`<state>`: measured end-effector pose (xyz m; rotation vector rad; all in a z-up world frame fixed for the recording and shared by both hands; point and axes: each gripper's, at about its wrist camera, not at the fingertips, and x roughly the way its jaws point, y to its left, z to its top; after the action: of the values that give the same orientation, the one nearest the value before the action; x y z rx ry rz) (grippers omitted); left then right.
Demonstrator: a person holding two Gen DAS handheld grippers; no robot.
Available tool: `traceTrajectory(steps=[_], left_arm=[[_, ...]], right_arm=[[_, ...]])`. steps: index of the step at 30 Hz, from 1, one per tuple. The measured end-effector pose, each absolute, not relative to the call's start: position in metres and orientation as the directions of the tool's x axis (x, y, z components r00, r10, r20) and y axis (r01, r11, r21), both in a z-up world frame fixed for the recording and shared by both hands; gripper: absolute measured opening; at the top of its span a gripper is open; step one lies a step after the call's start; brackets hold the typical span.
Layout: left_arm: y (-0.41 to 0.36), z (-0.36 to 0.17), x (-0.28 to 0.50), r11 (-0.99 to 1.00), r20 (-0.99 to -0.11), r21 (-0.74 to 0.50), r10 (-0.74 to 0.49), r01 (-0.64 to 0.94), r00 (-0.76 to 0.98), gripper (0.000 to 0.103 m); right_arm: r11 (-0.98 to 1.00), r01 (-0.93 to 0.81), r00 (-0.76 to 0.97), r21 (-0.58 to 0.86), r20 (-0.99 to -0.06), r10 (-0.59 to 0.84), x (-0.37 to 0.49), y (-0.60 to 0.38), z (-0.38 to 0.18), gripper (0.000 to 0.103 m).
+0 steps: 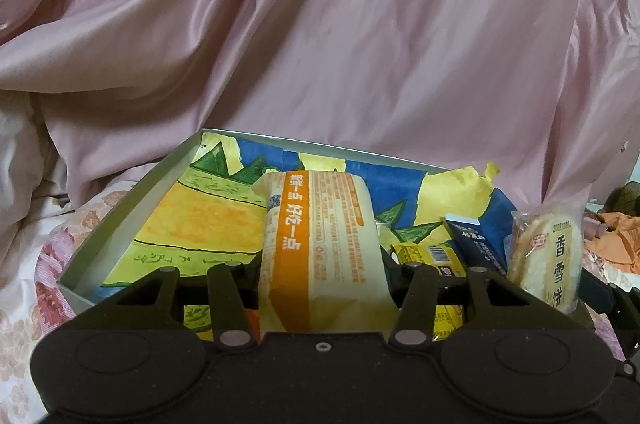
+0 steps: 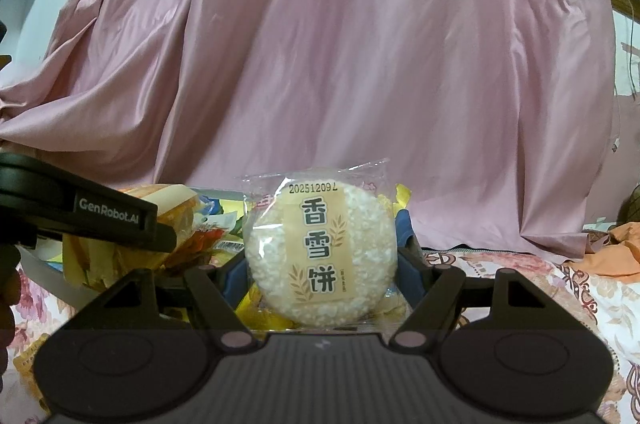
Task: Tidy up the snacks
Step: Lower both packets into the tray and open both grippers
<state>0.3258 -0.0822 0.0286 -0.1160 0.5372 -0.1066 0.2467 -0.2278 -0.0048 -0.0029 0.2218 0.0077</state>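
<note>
Nearest the right wrist camera, a round rice cracker in a clear wrapper is held upright between the jaws of the right gripper, which are closed against its two side edges. It is judged light, stiff and brittle, with a slick film that could slide; a gentle hold across the disc's edges, not the loose sealed flaps, is judged safest.

In the left wrist view, an orange-and-cream wrapped bun is clamped between the jaws of the left gripper, closed on its lower sides. It is judged soft, light and easily squashed, so only slight pressure is called for.

Just behind, an open shallow box with a painted paper lining rests on a floral bedspread. A yellow packet and a dark blue carton lie near its right side, while its left half is bare and is judged the open room for setting things down. The low rim must be cleared on entry, and the two grippers are close together, so a clash is possible.

Beyond the box's far edge, pink draped fabric is seen
</note>
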Motion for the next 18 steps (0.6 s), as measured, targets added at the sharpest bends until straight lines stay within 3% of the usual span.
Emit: traceTrajectory(steps=[10, 13, 15, 18], left_arm=[[-0.082, 0.024, 0.329, 0.991, -0.516, -0.125, -0.109, 0.051, 0.849, 0.054], [-0.081, 0.025, 0.326, 0.991, -0.509, -0.125, -0.104, 0.046, 0.855, 0.063], [-0.079, 0.027, 0.324, 0.991, -0.498, -0.127, -0.095, 0.036, 0.862, 0.078], [-0.075, 0.030, 0.319, 0.990, -0.481, -0.137, -0.087, 0.024, 0.872, 0.086]], right_arm=[[1.000, -0.011, 0.973, -0.004, -0.229, 0.010, 0.249, -0.227, -0.006, 0.077], [1.000, -0.009, 0.972, -0.005, -0.234, 0.008, 0.250, -0.226, -0.007, 0.079], [1.000, -0.008, 0.972, -0.004, -0.233, 0.006, 0.250, -0.226, -0.007, 0.084], [1.000, -0.006, 0.974, -0.003, -0.225, 0.005, 0.249, -0.225, -0.006, 0.087]])
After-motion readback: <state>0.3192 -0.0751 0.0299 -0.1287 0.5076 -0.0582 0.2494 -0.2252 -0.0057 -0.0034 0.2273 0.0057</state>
